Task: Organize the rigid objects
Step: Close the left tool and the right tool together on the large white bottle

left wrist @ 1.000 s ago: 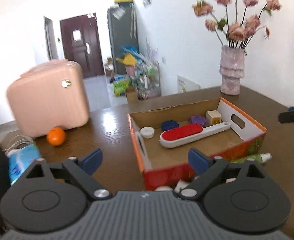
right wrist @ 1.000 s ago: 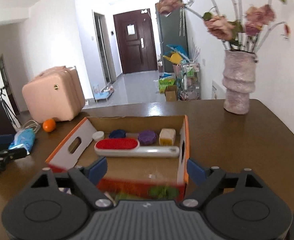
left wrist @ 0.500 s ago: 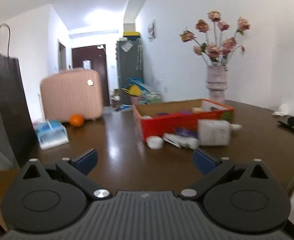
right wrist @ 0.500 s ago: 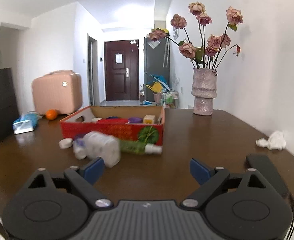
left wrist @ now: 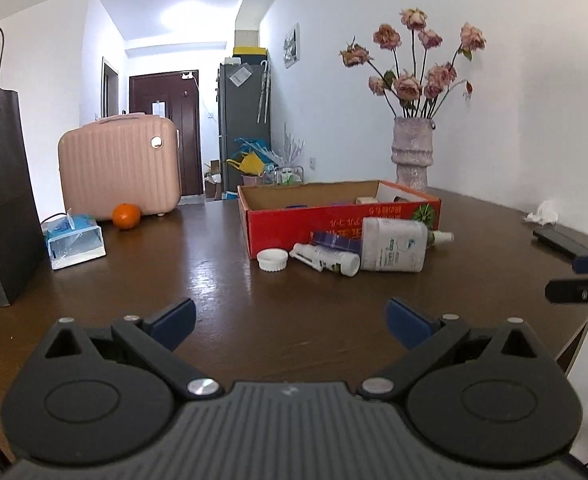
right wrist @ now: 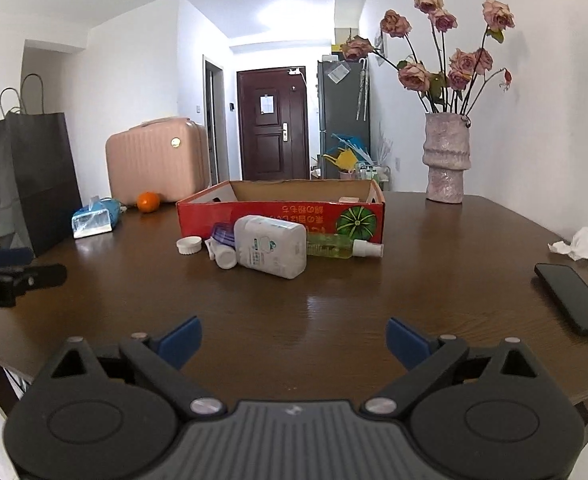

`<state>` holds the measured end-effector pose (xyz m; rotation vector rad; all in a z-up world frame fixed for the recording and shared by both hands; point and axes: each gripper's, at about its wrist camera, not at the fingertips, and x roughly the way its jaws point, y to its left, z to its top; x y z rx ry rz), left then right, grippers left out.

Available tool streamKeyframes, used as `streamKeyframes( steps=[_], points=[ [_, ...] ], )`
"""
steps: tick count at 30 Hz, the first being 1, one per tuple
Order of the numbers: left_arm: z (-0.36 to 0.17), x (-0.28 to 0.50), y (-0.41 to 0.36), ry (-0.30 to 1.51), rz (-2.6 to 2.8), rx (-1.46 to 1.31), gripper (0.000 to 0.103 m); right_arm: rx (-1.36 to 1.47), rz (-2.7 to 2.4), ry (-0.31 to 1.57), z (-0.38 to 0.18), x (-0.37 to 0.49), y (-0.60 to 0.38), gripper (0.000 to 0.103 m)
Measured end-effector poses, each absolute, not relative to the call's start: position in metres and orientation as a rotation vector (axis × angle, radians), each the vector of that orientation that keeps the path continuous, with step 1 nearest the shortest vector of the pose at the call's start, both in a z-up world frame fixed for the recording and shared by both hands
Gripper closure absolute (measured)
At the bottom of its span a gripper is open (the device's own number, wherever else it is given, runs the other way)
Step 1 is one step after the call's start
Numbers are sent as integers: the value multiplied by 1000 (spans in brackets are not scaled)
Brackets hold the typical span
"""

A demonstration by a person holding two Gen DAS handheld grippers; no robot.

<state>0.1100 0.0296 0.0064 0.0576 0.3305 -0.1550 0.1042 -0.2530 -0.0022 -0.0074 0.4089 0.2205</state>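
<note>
both grippers, left [left wrist: 290, 322] and right [right wrist: 294, 340], wide open, empty | we approach white bottle [right wrist: 272, 245] at 12 o'clock, square across its flat sides | into box [right wrist: 282, 208]

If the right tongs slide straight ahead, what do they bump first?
Probably the big white bottle lying before the red box. The open right tongs point at it across bare table, though depth is uncertain.

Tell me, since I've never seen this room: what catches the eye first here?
The red cardboard box in the middle of the dark wooden table, with a white bottle, a green spray bottle and a white cap lying in front of it. Next, the vase of dried roses by the right wall, and the pink suitcase at back left.
</note>
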Motion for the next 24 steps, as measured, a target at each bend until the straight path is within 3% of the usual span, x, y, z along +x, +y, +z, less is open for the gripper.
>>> streamKeyframes(
  steps=[10,13,18,22,24],
  points=[
    [1,160,22,434,-143,43,0,78,234,426,-4,142,-261,12],
    [3,183,20,472,-162,-1,0,102,241,451,-3,167,-261,26],
    [22,234,-2,477,-256,-11,1,213,255,483,1,217,-262,36],
    [32,286,-28,524,-336,-58,24,268,288,498,-1,258,-255,48],
    [34,310,-38,558,-396,-96,27,288,312,508,0,276,-251,54]
  ],
)
